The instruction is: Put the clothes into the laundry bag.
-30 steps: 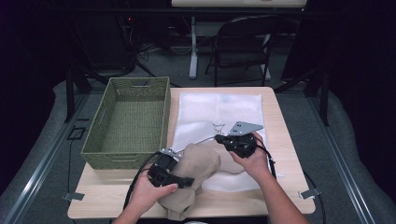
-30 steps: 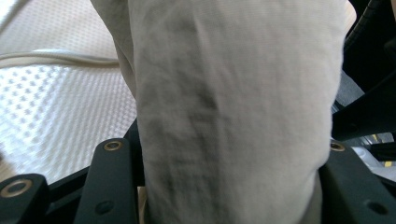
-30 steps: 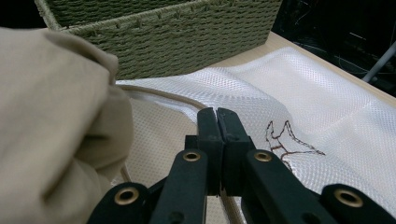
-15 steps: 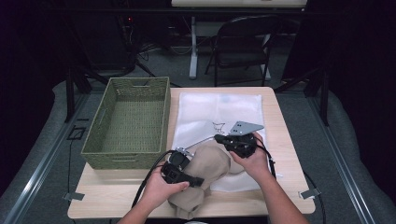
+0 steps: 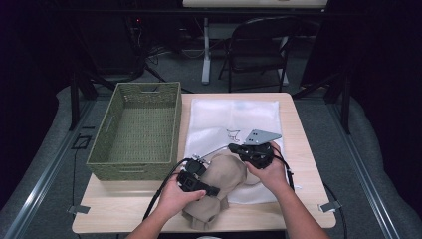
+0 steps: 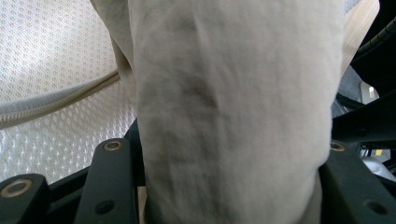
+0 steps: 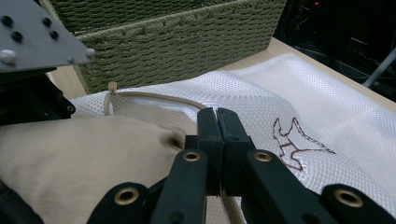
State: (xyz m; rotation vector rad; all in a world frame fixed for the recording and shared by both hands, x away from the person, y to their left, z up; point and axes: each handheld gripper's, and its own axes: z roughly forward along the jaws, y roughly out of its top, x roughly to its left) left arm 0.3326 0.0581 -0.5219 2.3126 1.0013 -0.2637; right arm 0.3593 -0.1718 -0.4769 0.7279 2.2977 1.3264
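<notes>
High view: soft beige cloth [image 5: 219,186], perhaps bunched, on white mesh bag [image 5: 234,119].

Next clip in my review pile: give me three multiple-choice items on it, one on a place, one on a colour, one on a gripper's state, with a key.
1. Where does the woven basket stand?
A. left of the white mesh bag
B. on the bag
C. on the floor

2. What colour is the bunched cloth?
A. blue
B. beige
C. red

3. How do the right gripper fingers stand?
A. wide apart
B. pressed together
C. around the basket rim

Key: 1 A, the high view shows the basket beside the bag on the table. 2 B, it is beige in every view, with the left gripper closed on it. 3 B, the right gripper view shows no gap between them.
</notes>
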